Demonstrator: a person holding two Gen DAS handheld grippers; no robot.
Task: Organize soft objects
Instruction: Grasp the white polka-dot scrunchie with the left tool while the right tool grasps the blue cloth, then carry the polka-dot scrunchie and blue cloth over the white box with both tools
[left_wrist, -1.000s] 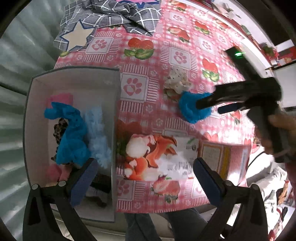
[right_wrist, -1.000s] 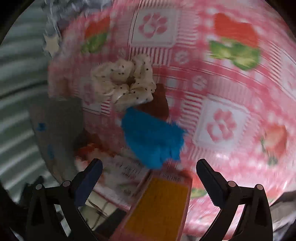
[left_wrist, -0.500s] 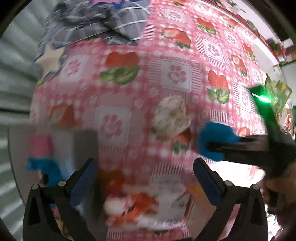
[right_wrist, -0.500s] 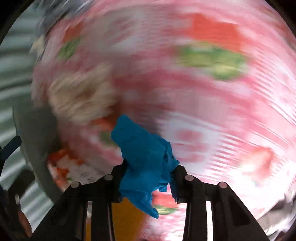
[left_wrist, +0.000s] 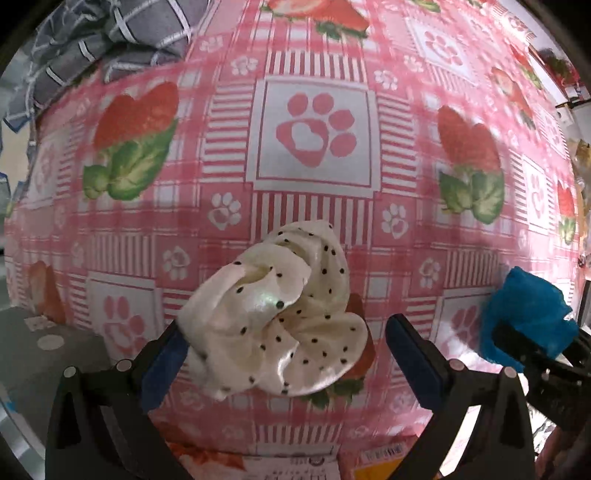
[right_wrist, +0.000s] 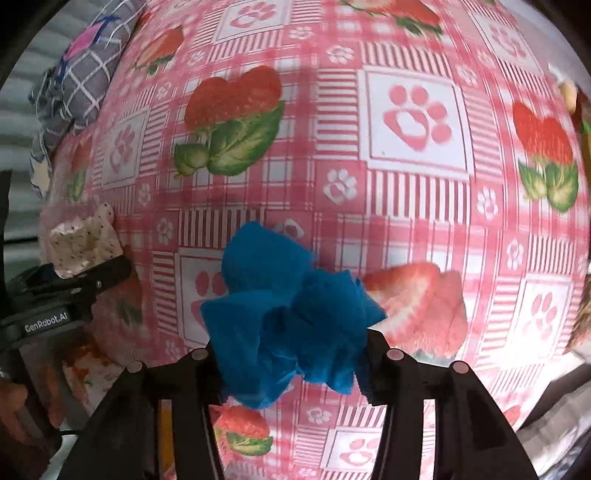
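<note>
A cream satin scrunchie with black dots (left_wrist: 280, 314) lies on the pink strawberry tablecloth (left_wrist: 314, 129). My left gripper (left_wrist: 284, 350) is open, its two fingers on either side of the scrunchie. The scrunchie also shows at the left of the right wrist view (right_wrist: 81, 240). My right gripper (right_wrist: 291, 362) is shut on a blue fuzzy scrunchie (right_wrist: 291, 310) and holds it above the cloth. That blue scrunchie shows at the right edge of the left wrist view (left_wrist: 524, 314).
A grey checked cloth (left_wrist: 107, 44) lies bunched at the far left corner; it also shows in the right wrist view (right_wrist: 81, 85). The grey box rim (left_wrist: 44, 343) is at the lower left. A printed packet (left_wrist: 295, 461) lies at the near table edge.
My left gripper has moved away from the box and closed in around the dotted scrunchie. My right gripper has shut on the blue scrunchie and lifted it off the cloth.
</note>
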